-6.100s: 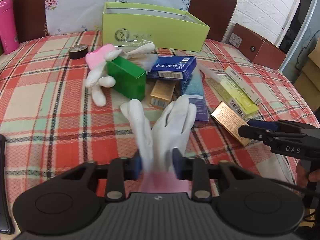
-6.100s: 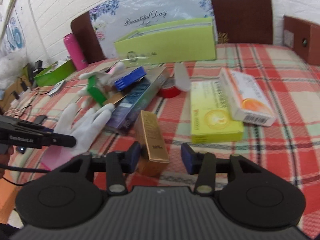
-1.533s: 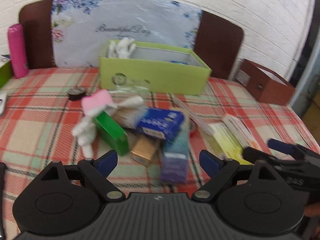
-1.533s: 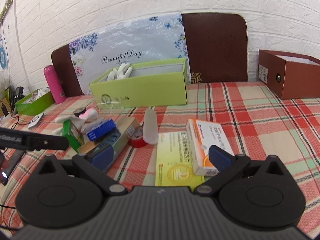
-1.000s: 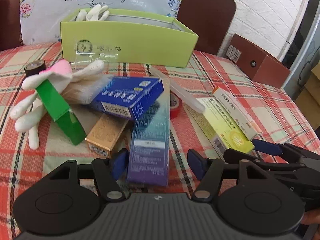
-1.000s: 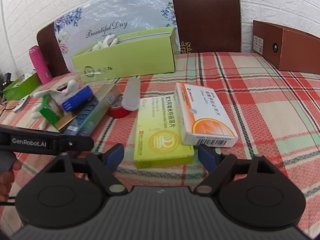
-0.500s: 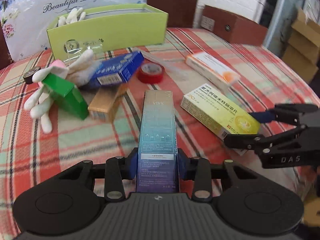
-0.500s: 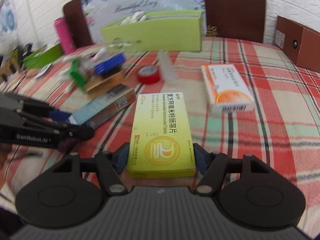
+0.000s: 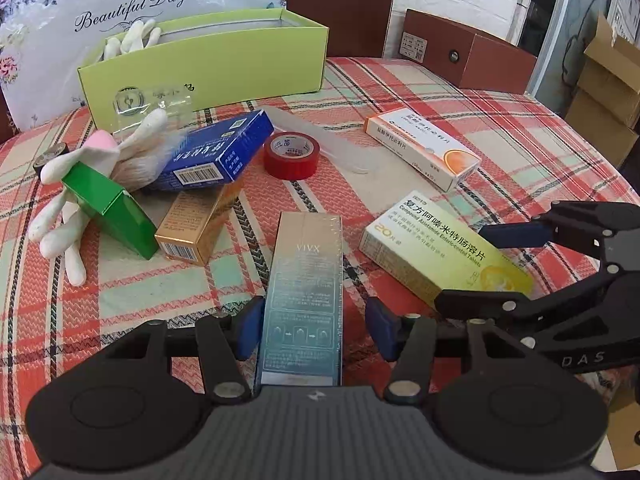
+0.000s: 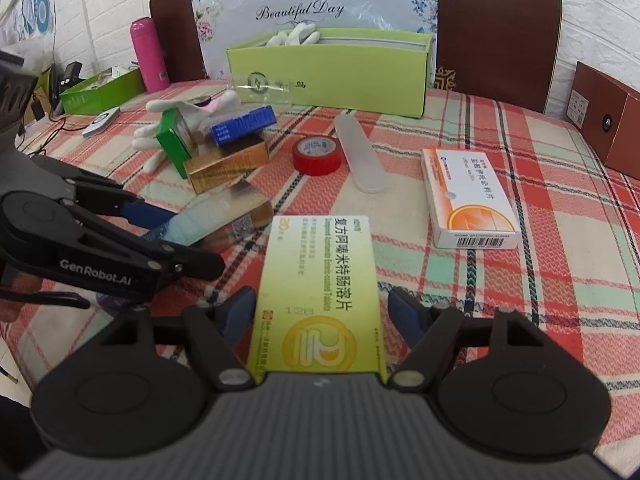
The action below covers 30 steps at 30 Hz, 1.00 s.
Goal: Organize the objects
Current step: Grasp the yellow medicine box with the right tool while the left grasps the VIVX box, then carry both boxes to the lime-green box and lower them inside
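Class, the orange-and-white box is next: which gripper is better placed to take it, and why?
Right. The orange-and-white box lies just ahead of the right gripper; the left gripper would have to cross the yellow box. Both look open.

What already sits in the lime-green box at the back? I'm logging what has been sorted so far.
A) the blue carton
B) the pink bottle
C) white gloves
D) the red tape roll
C: white gloves poke up over the rim of the lime-green box; the red tape roll and blue carton lie on the tablecloth.
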### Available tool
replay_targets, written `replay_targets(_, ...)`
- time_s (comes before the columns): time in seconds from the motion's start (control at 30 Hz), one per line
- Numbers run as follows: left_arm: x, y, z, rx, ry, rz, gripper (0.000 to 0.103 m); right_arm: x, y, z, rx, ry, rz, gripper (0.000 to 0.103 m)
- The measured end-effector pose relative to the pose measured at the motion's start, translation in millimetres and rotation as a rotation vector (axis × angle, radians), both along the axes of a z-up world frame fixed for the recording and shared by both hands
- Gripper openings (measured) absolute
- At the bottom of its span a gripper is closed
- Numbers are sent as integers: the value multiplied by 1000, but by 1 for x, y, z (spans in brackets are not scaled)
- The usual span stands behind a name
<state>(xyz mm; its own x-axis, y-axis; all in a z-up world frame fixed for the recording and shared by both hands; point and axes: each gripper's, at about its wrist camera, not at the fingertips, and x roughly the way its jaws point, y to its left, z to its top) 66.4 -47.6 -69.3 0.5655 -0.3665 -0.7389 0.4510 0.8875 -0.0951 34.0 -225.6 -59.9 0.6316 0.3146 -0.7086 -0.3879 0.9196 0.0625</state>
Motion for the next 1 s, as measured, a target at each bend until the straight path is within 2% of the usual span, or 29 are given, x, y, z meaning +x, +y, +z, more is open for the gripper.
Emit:
replay_targets(0.13, 1, 1, 0, -3, 2, 1, 58, 6, 0, -2, 12, 7, -2, 73)
replay_targets(0.23, 3, -1, -1, 7, -7, 1, 57, 8, 3, -6, 8, 14, 5, 66)
replay_targets(0.3, 3, -1, 0, 20, -19, 4, 41, 7, 4, -6, 1, 8, 3, 66)
replay_targets(0.43, 2, 7, 11, -31, -4, -8, 41, 5, 3, 2, 17, 15, 5, 65)
replay_targets(0.6, -4, 21, 51, -113, -80, -50, 41, 12, -7, 43, 73, -84, 10, 65)
replay_targets(0.7, 5, 31, 80, -164, -145, -40, 41, 28, -9, 69, 99, -154, 10, 65)
replay_targets(0.9, 45, 46, 130, -235, -266, 66, 41, 76, 2, 107, 140, -254, 26, 65)
replay_targets(1.0, 75, 49, 146, -271, -281, 119, 41, 108, 10, 119, 160, -281, 24, 65)
